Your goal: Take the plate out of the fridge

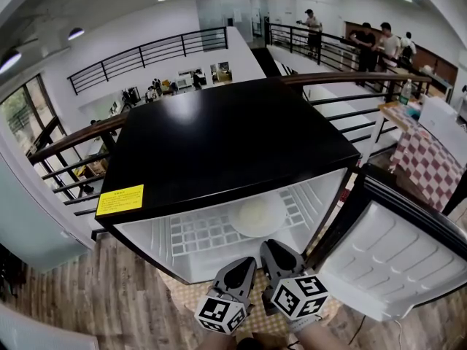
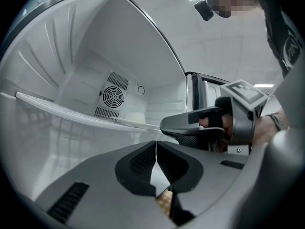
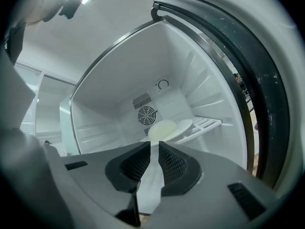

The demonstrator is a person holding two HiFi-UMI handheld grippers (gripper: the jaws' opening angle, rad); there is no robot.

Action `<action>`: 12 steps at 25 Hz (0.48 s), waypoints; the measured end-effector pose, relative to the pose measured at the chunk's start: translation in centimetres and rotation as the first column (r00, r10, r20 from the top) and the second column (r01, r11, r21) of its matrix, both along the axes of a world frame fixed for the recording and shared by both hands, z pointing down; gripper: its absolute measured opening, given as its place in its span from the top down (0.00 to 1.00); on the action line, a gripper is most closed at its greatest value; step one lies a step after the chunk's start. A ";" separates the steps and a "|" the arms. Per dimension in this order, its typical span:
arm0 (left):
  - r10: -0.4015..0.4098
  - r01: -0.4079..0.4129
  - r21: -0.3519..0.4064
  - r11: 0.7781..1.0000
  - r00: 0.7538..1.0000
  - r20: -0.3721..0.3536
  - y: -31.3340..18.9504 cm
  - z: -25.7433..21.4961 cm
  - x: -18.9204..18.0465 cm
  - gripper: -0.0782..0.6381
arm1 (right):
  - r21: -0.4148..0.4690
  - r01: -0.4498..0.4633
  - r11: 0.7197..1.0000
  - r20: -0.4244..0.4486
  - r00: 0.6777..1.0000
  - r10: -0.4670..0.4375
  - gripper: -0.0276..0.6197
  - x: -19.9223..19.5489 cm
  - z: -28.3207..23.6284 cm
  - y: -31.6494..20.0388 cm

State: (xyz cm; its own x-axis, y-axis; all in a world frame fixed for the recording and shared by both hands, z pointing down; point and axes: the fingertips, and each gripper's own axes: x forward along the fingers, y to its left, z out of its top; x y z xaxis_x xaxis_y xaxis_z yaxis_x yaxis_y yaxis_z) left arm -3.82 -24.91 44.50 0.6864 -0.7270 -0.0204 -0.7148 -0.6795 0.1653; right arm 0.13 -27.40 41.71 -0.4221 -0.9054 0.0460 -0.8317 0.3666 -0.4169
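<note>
A black mini fridge [image 1: 219, 141] stands with its door [image 1: 394, 257] swung open to the right. A pale round plate [image 1: 257, 216] lies on the white wire shelf [image 1: 193, 233] inside. In the right gripper view the plate [image 3: 164, 128] is straight ahead, under the rear fan. In the left gripper view the plate [image 2: 135, 118] is small, at the shelf's far end. Both grippers hang side by side just outside the fridge opening. The left gripper [image 1: 244, 265] [image 2: 156, 144] is shut and empty. The right gripper [image 1: 272, 249] [image 3: 155, 147] has its jaws nearly together, with nothing between them, and it shows in the left gripper view [image 2: 167, 124].
The open door's white inner liner juts out at the right of the grippers. A chequered mat [image 1: 182, 290] lies under the fridge on the wooden floor. A table with a red-checked cloth [image 1: 430, 168] stands at the right. A railing [image 1: 350, 79] runs behind, and people stand far back.
</note>
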 end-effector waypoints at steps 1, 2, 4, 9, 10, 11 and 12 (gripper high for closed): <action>0.000 0.000 0.001 1.000 1.000 -0.003 -0.1 -0.1 0.0 0.87 | -0.011 -0.010 1.000 0.024 1.000 0.010 0.89 0.1 -0.1 -0.1; 0.001 -0.001 0.000 1.000 1.000 -0.008 -0.1 -0.1 0.0 0.87 | -0.021 -0.019 1.000 0.047 0.999 0.020 0.89 0.2 -0.2 -0.2; 0.004 -0.004 -0.003 1.000 1.000 -0.013 -0.3 -0.1 0.1 0.87 | -0.041 -0.036 0.998 0.086 0.996 0.040 0.89 0.5 -0.3 -0.4; 0.007 -0.007 -0.004 1.000 1.000 -0.002 -0.4 0.2 0.1 0.87 | -0.107 -0.080 0.991 0.187 0.977 0.099 0.82 1.1 -0.2 -1.0; 0.007 -0.007 -0.005 1.000 1.000 -0.002 -0.4 0.2 0.1 0.87 | -0.120 -0.087 0.989 0.203 0.973 0.111 0.81 1.3 -0.1 -1.1; 0.007 -0.007 -0.006 1.000 1.000 -0.002 -0.4 0.2 0.0 0.87 | -0.132 -0.093 0.987 0.216 0.969 0.121 0.80 1.3 0.0 -1.2; 0.007 -0.007 -0.006 1.000 1.000 -0.003 -0.5 0.2 0.0 0.87 | -0.143 -0.099 0.985 0.229 0.965 0.130 0.80 1.4 0.0 -1.3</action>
State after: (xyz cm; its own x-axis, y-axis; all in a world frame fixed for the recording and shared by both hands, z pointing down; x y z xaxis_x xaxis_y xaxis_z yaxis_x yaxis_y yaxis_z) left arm -3.82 -25.38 44.68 0.6912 -0.7225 -0.0181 -0.7098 -0.6833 0.1712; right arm 1.58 -28.73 41.70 -0.3291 -0.9412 0.0769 -0.7366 0.2048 -0.6446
